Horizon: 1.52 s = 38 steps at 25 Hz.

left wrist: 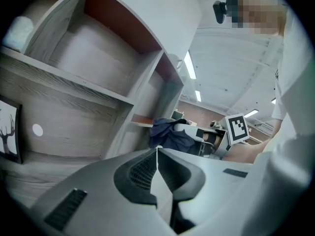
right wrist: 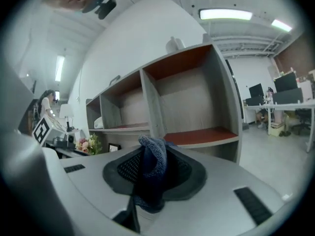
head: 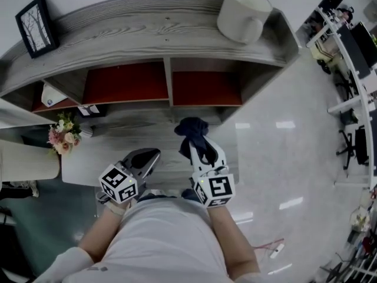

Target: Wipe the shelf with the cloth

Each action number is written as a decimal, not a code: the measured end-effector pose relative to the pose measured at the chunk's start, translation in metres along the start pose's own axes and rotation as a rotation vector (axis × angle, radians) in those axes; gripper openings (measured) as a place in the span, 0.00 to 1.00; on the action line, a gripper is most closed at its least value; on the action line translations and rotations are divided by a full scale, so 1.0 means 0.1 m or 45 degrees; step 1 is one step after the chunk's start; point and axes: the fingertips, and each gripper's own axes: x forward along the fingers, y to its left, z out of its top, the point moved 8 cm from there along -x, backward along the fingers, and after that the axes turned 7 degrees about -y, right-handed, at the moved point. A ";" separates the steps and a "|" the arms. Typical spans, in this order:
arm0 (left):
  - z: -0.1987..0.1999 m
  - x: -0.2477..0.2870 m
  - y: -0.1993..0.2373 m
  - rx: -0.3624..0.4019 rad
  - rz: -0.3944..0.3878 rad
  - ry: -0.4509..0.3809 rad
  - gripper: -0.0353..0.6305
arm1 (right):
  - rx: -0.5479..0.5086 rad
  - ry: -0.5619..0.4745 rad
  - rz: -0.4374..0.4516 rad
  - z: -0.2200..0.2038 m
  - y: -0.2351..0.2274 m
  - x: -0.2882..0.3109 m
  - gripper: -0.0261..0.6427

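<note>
A dark blue cloth (head: 194, 135) hangs bunched from my right gripper (head: 205, 153), which is shut on it in front of the grey wooden shelf unit (head: 147, 31). In the right gripper view the cloth (right wrist: 151, 168) sticks up between the pads, facing the red-floored compartment (right wrist: 202, 136). My left gripper (head: 146, 158) is shut with nothing in it, hovering over the lower grey ledge (head: 126, 125) beside the right one. From the left gripper view its jaws meet in a closed line (left wrist: 157, 152), and the cloth (left wrist: 170, 134) shows beyond them.
A white lampshade (head: 242, 13) and a framed picture (head: 36, 25) stand on the shelf top. A bunch of flowers (head: 62, 133) sits at the ledge's left end, near a small dark frame (head: 91, 111). Glossy floor and office desks (head: 353, 58) lie to the right.
</note>
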 end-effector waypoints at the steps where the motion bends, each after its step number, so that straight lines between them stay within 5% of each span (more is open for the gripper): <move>1: 0.04 -0.01 -0.01 0.009 -0.002 -0.012 0.08 | -0.031 -0.001 0.010 0.03 0.03 -0.01 0.19; 14: 0.16 -0.11 0.01 0.084 0.011 -0.044 0.08 | -0.153 -0.008 0.026 0.14 0.20 0.00 0.19; 38: 0.50 -0.10 -0.05 0.256 0.048 -0.125 0.13 | -0.107 -0.018 -0.003 0.15 0.00 -0.07 0.19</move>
